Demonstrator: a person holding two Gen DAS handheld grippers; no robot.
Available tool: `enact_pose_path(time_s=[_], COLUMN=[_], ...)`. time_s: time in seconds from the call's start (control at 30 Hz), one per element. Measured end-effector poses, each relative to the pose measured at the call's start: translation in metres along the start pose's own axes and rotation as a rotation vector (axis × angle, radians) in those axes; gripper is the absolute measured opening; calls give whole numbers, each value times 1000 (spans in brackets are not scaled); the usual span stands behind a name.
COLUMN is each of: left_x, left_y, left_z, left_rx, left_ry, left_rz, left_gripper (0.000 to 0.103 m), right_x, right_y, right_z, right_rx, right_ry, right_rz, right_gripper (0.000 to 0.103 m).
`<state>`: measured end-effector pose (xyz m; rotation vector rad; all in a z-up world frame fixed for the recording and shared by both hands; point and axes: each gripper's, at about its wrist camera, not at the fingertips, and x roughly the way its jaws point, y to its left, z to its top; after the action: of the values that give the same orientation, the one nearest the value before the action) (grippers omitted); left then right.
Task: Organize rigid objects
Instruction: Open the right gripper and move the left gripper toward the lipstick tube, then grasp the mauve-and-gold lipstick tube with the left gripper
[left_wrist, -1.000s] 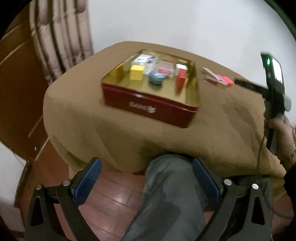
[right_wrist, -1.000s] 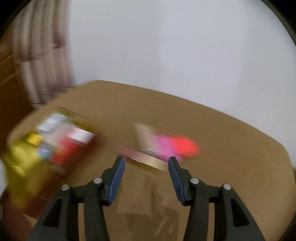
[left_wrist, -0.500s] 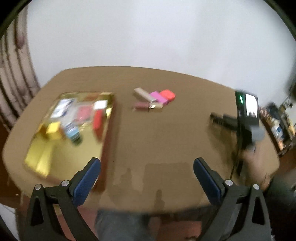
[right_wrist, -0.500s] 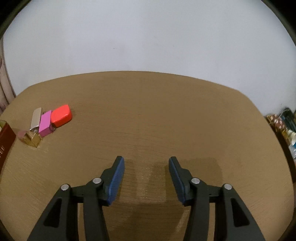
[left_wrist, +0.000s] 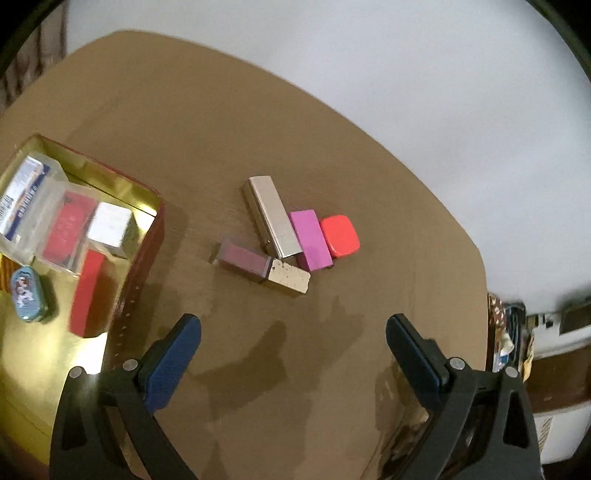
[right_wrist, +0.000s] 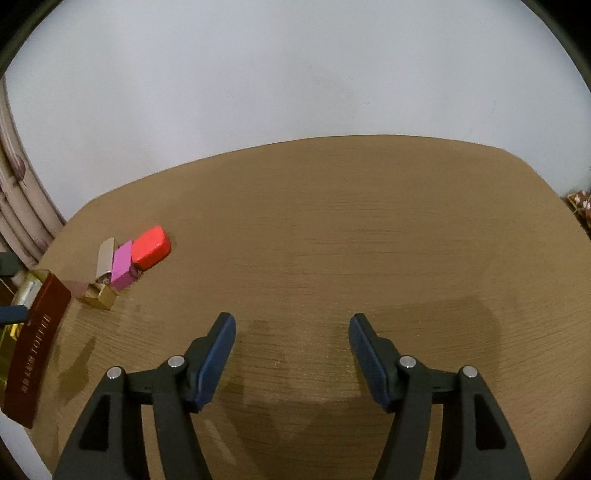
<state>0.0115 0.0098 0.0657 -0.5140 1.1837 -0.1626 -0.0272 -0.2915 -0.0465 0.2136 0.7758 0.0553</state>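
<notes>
A small cluster lies on the brown table (left_wrist: 258, 129): a silver block (left_wrist: 271, 216), a pink block (left_wrist: 309, 240), a red rounded box (left_wrist: 340, 236), a maroon block (left_wrist: 242, 258) and a gold block (left_wrist: 289, 280). My left gripper (left_wrist: 293, 332) is open and empty, just short of the cluster. A red tin with a gold inside (left_wrist: 144, 243) sits at the left with several small boxes in it. My right gripper (right_wrist: 291, 332) is open and empty over bare table; the cluster (right_wrist: 147, 247) and the tin (right_wrist: 37, 343) lie far to its left.
A white wall stands behind the table. Curtains (right_wrist: 14, 206) hang at the far left. Cluttered items (left_wrist: 509, 332) sit beyond the table's right edge. The table (right_wrist: 369, 221) is bare around the right gripper.
My left gripper has moved in closer over the table toward the cluster. My right gripper has opened wider and the view has shifted slightly.
</notes>
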Motion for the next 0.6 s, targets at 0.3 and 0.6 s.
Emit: enact_pose_path(time_s=[0.3, 0.6], left_x=[39, 56], left_y=[31, 35], left_z=[5, 0], left_rx=[-299, -445], left_ry=[76, 118], left_rz=[-65, -4], left_gripper=[98, 90], right_x=[-4, -22], right_y=[-11, -21], right_z=[6, -3], right_rx=[26, 45], right_ry=[-27, -37], right_rz=[46, 61], right_gripper=[66, 66])
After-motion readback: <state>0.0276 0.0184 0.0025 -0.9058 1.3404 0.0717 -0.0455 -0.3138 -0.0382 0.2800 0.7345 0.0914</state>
